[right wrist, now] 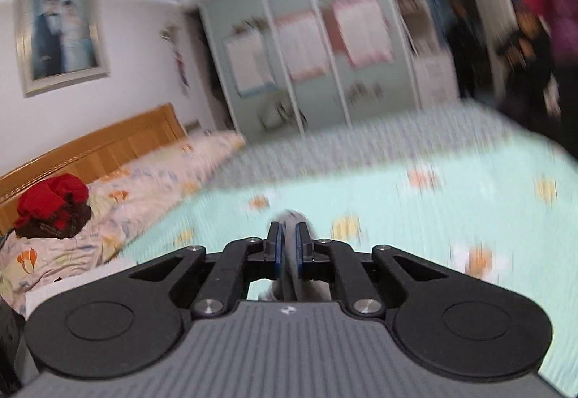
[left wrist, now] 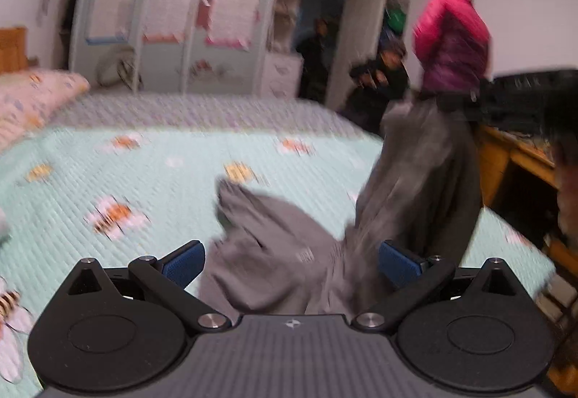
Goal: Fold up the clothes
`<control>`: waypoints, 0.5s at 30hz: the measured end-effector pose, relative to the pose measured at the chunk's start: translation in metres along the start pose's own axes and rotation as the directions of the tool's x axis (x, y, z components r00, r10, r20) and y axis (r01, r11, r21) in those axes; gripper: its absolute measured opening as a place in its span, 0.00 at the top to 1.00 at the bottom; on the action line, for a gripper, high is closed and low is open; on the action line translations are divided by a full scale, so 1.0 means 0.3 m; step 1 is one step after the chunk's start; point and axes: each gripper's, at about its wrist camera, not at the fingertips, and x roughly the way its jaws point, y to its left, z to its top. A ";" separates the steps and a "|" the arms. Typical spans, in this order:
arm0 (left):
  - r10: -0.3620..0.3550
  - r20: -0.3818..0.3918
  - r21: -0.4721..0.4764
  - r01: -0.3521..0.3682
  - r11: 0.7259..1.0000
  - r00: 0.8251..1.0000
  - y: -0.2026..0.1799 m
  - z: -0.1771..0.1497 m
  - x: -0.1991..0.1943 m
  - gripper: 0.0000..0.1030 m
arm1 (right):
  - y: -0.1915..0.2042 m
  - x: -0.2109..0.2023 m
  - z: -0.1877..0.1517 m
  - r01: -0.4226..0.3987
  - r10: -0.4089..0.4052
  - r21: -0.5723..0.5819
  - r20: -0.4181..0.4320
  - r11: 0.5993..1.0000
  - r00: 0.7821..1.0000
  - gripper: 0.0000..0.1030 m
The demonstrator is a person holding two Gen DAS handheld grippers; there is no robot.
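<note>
The limp grey fabric garment [left wrist: 289,253] is raised at 1 end over the bed: a long portion is drawn up and to the right in the left wrist view, while the rest sags between the spread blue pads of the left gripper [left wrist: 290,262]. That claw is released; no pad is seen pressing the cloth. The right gripper [right wrist: 288,248] is clenched on a thin grey fold of the same garment. The step in hand is judged to be lifting and spreading, with no fold yet made. A 2nd hold by the left claw on a free edge would be called for next, then a flat lay-down.

The surface is a pale green quilted bedspread with orange flower prints [left wrist: 144,174]. A wooden headboard [right wrist: 108,141], sliding wardrobe doors [left wrist: 169,22] and a person in a pink padded jacket [left wrist: 451,36] are noted beyond.
</note>
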 end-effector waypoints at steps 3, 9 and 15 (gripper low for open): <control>-0.053 -0.076 0.015 0.054 0.998 0.996 -0.019 -0.029 0.094 0.01 | -0.034 -0.017 -0.091 0.008 -0.008 0.062 -0.009 0.998 1.000 0.97; -0.108 -0.176 0.009 0.111 0.994 0.978 -0.077 -0.115 0.208 0.01 | -0.040 -0.091 -0.134 0.087 -0.087 -0.015 -0.057 0.996 0.995 0.85; -0.127 -0.225 0.027 0.136 0.990 0.966 -0.123 -0.170 0.246 0.01 | -0.126 -0.107 -0.257 0.127 -0.132 -0.036 -0.201 0.991 0.971 0.26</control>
